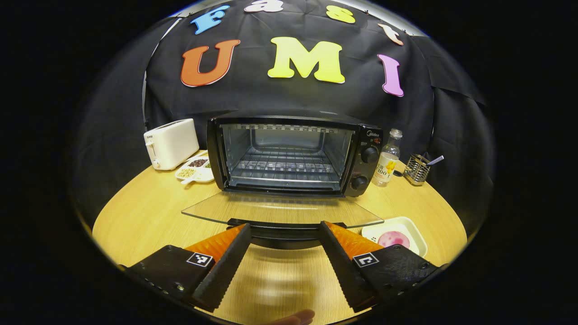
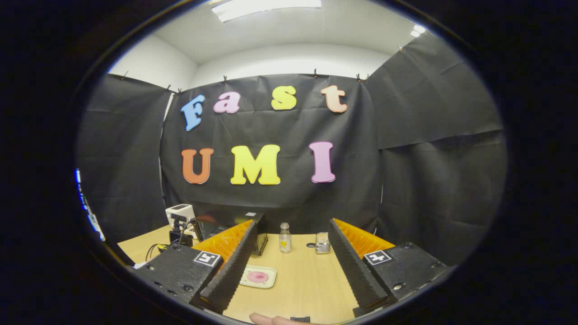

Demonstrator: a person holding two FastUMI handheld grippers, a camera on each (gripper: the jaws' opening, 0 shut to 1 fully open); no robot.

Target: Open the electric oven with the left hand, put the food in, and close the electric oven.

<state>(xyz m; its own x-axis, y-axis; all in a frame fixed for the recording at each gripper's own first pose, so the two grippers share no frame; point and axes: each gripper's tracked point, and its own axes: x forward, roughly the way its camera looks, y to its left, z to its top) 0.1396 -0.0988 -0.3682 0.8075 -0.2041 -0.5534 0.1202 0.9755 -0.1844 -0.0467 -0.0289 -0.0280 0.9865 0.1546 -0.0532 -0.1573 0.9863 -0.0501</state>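
Note:
The black electric oven stands open at the back of the table, with its wire rack bare. Its glass door lies flat toward me, and the door handle sits right at the tips of my left gripper. That gripper is open, one finger on each side of the handle, pressing on nothing. The food, a pink round piece on a white tray, lies front right of the door. In the right gripper view the food lies low between the fingers of my right gripper, which is open, empty and raised above the table.
A white toaster and a divided dish of beans sit left of the oven. A small bottle and a wire holder stand to its right. The round wooden table has bare room at the front left.

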